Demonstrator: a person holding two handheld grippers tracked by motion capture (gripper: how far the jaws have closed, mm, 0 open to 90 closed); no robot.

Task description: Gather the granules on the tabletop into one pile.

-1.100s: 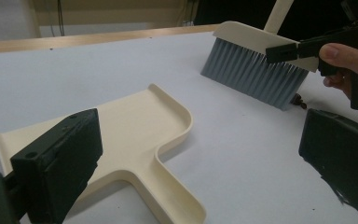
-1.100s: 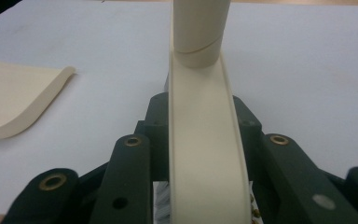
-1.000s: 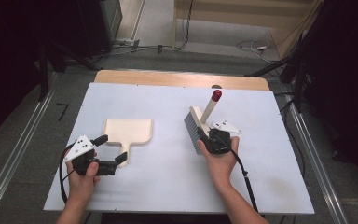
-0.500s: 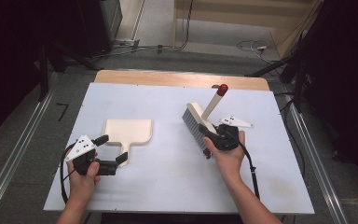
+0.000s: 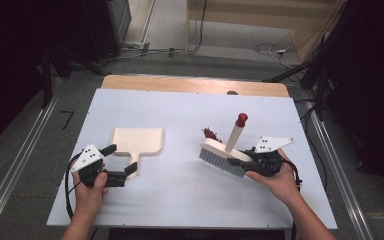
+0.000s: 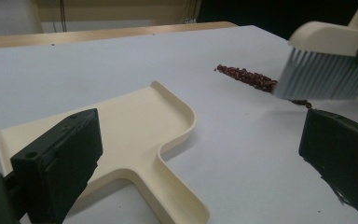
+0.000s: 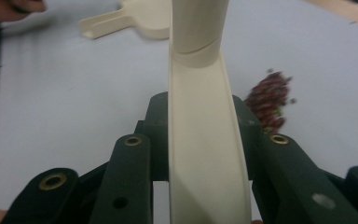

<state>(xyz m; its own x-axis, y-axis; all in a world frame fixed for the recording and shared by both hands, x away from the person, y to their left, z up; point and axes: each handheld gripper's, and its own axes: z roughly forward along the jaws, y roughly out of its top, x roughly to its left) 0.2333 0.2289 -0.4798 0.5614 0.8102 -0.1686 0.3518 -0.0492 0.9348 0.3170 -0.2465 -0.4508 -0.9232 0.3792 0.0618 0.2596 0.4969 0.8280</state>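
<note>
I see the big white table (image 5: 180,110) in the middle of the high view. My dustpan (image 5: 136,142) lies left of center. My right gripper (image 5: 240,162) squeezes the brush (image 5: 222,156) at center right, touching red beans (image 5: 210,134). My left gripper (image 5: 122,162), lower left, has its 2 jaws apart around the dustpan's handle.

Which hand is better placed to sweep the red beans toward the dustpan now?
Right. The right gripper is shut on the brush, right beside the beans. The left gripper sits open around the dustpan handle.
</note>
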